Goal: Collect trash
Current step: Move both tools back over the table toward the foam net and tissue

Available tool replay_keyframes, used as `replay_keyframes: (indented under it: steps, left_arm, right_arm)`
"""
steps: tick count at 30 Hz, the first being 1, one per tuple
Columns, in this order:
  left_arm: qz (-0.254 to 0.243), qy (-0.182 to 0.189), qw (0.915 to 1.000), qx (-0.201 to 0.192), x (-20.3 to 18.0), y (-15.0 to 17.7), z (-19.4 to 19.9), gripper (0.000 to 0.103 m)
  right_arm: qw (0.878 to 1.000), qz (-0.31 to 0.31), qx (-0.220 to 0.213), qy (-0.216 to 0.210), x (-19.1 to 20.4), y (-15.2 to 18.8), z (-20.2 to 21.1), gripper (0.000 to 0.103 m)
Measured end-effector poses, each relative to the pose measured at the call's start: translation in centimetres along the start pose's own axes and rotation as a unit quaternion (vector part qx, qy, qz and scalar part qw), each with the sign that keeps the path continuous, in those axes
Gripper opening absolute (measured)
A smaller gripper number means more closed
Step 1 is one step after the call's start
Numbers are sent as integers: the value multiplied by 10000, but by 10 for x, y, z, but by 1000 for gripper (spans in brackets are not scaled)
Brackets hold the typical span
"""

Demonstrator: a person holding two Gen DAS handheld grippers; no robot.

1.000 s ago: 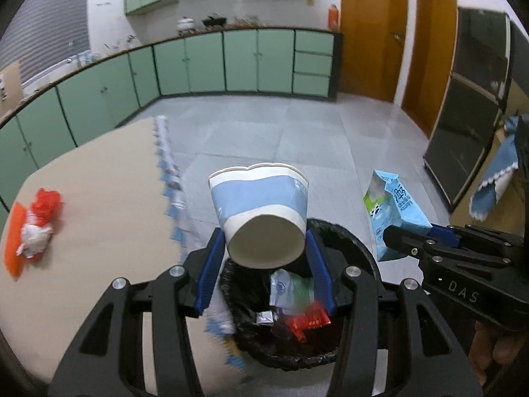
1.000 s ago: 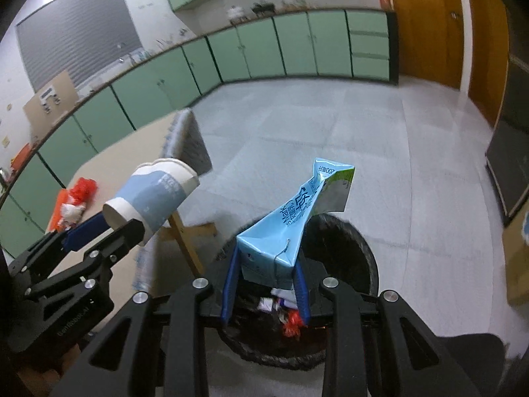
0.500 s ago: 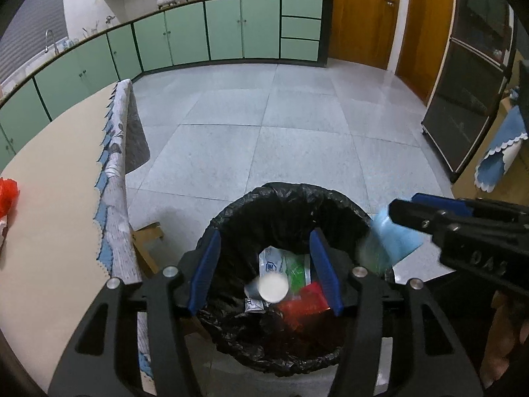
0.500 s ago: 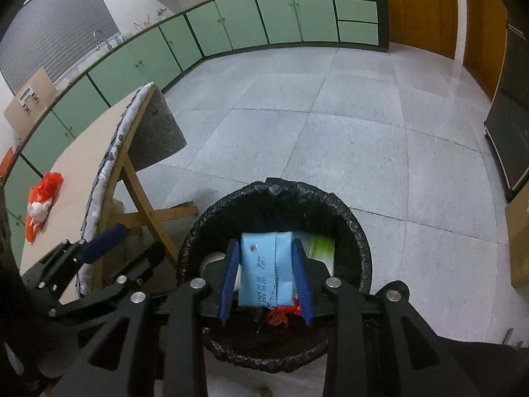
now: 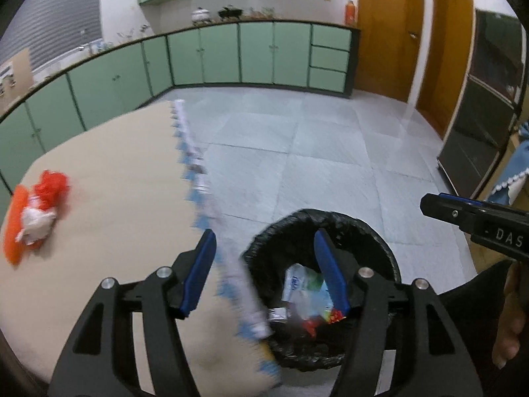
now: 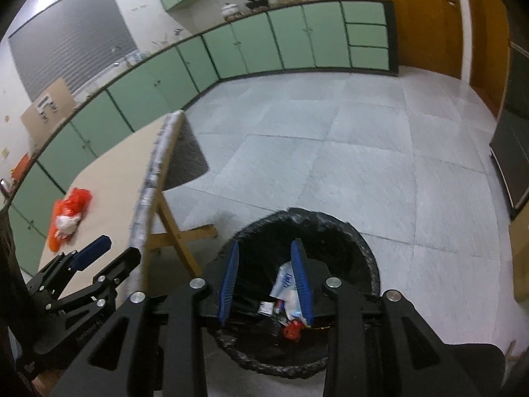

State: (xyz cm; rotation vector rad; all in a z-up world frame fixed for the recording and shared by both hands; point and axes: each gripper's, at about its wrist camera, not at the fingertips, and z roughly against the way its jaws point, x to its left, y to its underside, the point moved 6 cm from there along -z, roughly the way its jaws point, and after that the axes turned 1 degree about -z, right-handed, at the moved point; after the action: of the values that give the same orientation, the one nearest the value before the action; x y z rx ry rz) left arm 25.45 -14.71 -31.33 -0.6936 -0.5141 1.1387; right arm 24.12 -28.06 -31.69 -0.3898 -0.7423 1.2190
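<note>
Beside the table's near right edge: a round trash bin [image 5: 322,301] lined with a black bag stands on the grey tiled floor [image 5: 297,152], close against the hanging edge of the tablecloth.
Bin contents: crumpled wrappers [image 6: 287,289] — white, blue-printed and clear ones, plus a red scrap at the near side; single items are hard to tell apart.
Left gripper [image 5: 264,271]: jaws spread and opening wider, nothing between the blue pads; through the gap show the tablecloth's edge and the bin's left rim.
Right gripper [image 6: 266,284]: blue pads held a modest way apart and empty, hanging over the bin's mouth; in the left wrist view it reaches in from the right, above the bin's far right rim.
Hand [image 5: 509,324]: part of one shows at the right edge of the left wrist view, under the right gripper's body.
Table [image 5: 109,198]: beige top with a blue-and-white scalloped trim, on folding wooden legs [image 6: 178,235].
Trash still on the table: a red and white crumpled bundle [image 5: 43,205] beside an orange strip, at the far left — well apart from both grippers and from the bin.
Background: green cabinets [image 5: 205,56] curve along the far wall; wooden doors [image 5: 390,29] stand at the far right.
</note>
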Motion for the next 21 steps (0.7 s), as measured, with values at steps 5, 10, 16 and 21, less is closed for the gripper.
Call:
replay_keyframes:
  steps: [5,10,16,21]
  left_arm:
    - [458,-478,9976,-204,61,3,40,63]
    - [938,-1081,9888,-431,133,11,83,66]
    - [1346,-1787,9726,-637,218,24,126,66]
    - [1635,-2156,9600,-722,279,36,144,67]
  right_arm:
    - [9985,390,-37,-377,54,-4,2,33]
    - [9925,905,10,-823,122,-2,-5,33]
    - [9804,1474,48,-1307,207,0,-17,33]
    - [9684,1895,109,-1616,273,4,-30,33]
